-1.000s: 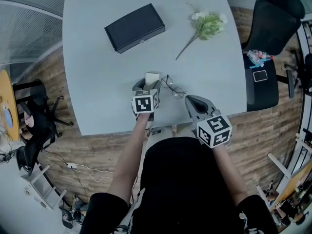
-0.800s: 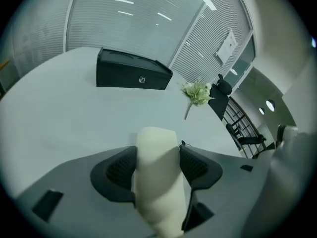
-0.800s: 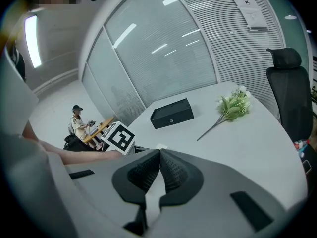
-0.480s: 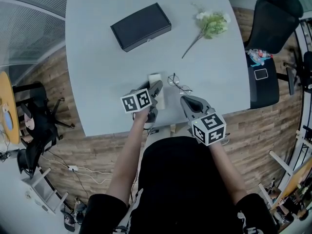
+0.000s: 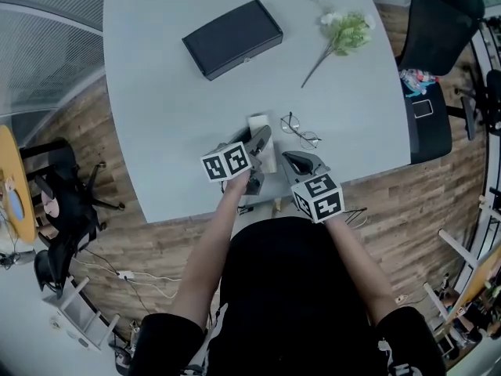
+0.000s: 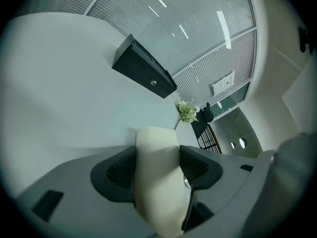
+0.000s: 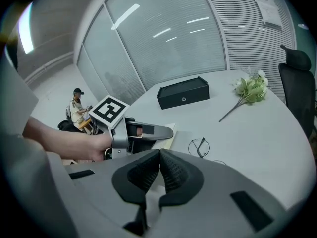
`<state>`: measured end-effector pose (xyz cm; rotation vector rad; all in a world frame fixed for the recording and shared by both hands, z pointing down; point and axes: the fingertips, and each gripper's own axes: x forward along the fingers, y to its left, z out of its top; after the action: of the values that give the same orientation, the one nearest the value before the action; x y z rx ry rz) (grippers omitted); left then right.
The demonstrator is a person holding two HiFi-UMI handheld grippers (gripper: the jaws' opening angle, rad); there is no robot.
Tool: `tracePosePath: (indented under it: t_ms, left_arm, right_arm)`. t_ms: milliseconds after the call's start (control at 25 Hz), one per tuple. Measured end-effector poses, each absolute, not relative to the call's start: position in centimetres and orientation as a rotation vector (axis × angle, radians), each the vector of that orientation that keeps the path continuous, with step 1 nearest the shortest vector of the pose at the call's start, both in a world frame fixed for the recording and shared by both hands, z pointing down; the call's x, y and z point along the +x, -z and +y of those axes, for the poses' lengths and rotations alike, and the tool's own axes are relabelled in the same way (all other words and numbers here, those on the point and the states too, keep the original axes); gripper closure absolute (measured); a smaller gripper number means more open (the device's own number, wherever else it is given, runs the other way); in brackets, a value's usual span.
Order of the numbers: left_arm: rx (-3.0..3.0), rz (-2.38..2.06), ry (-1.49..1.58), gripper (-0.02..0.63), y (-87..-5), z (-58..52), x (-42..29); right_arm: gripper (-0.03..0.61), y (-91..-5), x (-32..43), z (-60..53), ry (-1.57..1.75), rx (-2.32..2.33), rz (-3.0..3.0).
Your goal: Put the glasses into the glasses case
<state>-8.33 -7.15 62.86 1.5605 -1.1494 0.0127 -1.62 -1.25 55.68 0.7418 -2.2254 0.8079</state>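
bench: pale grey, rounded corners; carries everything below.
chair: black, off the bench edge at 2 o'clock.
box: black, lid down with a small clasp on its front, lying at 11 o'clock on the bench, well apart from both tools.
flowers: green-and-white sprig at 1 o'clock, its stem pointing towards 7 o'clock.
left tool: near the bench's 6 o'clock edge, jaws clamped on the case.
right tool: just beside the left tool at its 4 o'clock, jaws pressed together with nothing between them.
case: cream and soft-looking, gripped across its width, its free end sticking out past the left tool's jaws towards 12 o'clock.
glasses: thin wire frame lying on the bench, outside the case, near it at 2 o'clock and at 12 o'clock from the right tool; untouched by either tool.
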Motion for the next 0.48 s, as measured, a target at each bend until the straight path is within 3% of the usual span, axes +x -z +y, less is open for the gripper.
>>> tracePosePath:
  t_ms: [280, 360, 480]
  left_arm:
    - [1.574, -1.105, 0.036, 0.327, -63.0, -7.1, -8.5]
    - [1.579, -1.095, 0.036, 0.327, -63.0, -7.2, -8.5]
    - [1.581, -1.085, 0.031, 0.327, -63.1, -7.1, -8.5]
  right_arm:
    - [0.56, -58.6, -3.1, -0.3, -0.857, 0.805, -2.158]
    - [0.5, -59.1, -3.4, -0.2, -0.885, 0.819, -2.148]
    - [0.5, -59.7, -3.7, 0.0, -0.917, 0.852, -2.132]
